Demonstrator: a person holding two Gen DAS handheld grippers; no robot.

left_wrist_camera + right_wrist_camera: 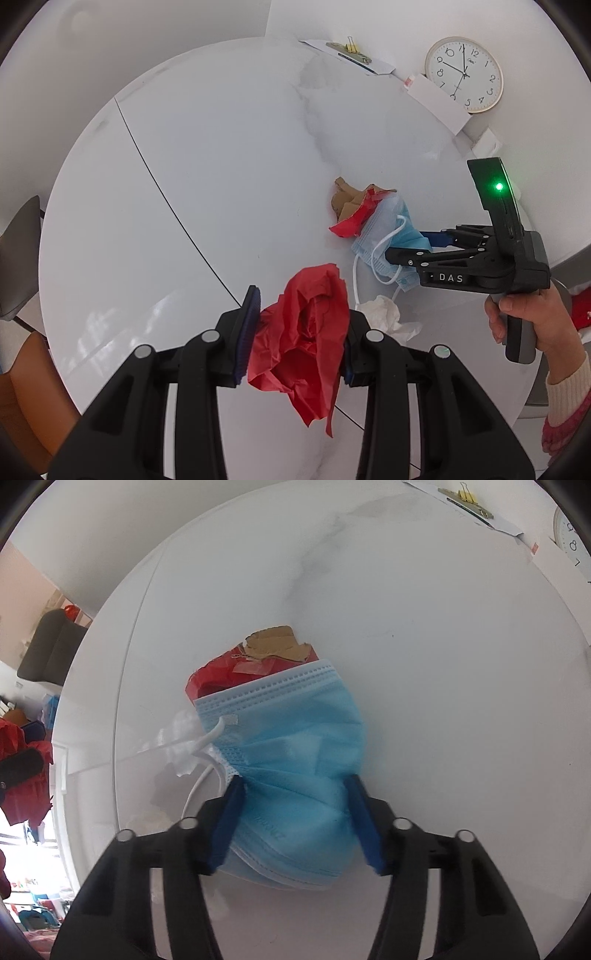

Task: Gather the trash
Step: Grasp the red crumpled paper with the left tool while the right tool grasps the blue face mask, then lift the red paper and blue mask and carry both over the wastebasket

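Red paper [303,332] clamped in left gripper [295,325]; blue mask [295,775] between right gripper [295,794] pads, jaws touching it; table [221,166] bare toward far edge.

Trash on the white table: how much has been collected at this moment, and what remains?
No bin shows, so nothing looks disposed of yet. In hand: the left gripper holds crumpled red paper off the table; the right gripper has its jaws around the blue face mask, grip unclear. Left: the white tissue and the cardboard scrap with red wrapper.
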